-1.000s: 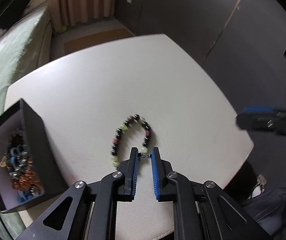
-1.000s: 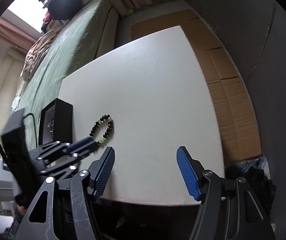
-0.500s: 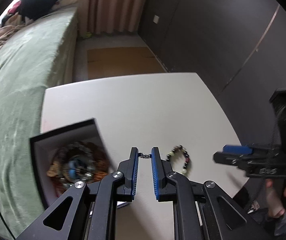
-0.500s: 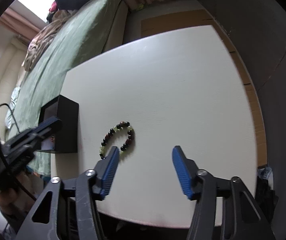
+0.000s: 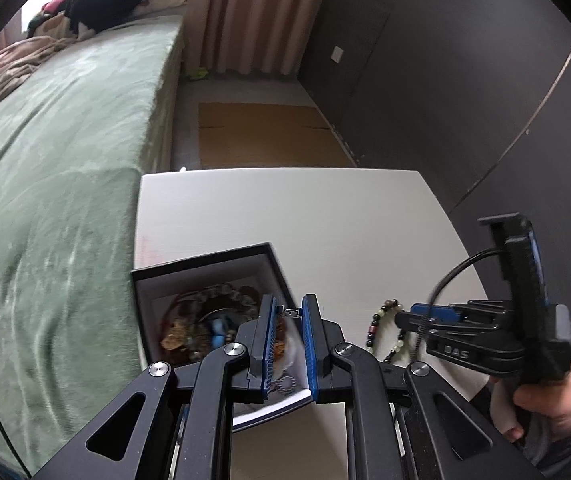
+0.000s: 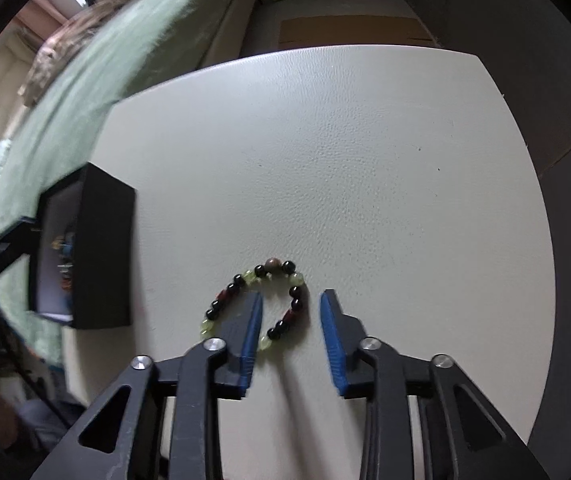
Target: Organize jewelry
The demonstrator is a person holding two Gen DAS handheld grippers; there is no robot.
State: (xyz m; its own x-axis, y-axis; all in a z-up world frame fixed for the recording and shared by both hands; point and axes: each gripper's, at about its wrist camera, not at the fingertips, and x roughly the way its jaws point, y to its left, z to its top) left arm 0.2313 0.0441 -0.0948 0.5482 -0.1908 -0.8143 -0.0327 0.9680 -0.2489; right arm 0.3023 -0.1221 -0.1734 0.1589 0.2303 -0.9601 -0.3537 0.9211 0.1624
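Note:
A beaded bracelet point(image 6: 261, 300) of black, pale green and reddish beads lies on the white table point(image 6: 325, 152). My right gripper point(image 6: 290, 300) is open and low over it, with the bracelet's right side between the fingers; it also shows in the left wrist view point(image 5: 425, 314) over the bracelet point(image 5: 381, 328). My left gripper point(image 5: 288, 312) hovers over the open black jewelry box point(image 5: 205, 264), its jaws close together with a small metal clasp point(image 5: 290, 312) between the tips. The box holds several tangled pieces of jewelry point(image 5: 205, 320).
A bed with a green cover point(image 5: 53, 160) runs along the table's left side. Dark wall panels point(image 5: 465, 80) stand to the right. The box point(image 6: 93, 248) sits at the table's left edge. A cable point(image 5: 457, 268) hangs from the right gripper.
My left gripper has moved from the bracelet to above the box. My right gripper has come down over the bracelet and narrowed its opening.

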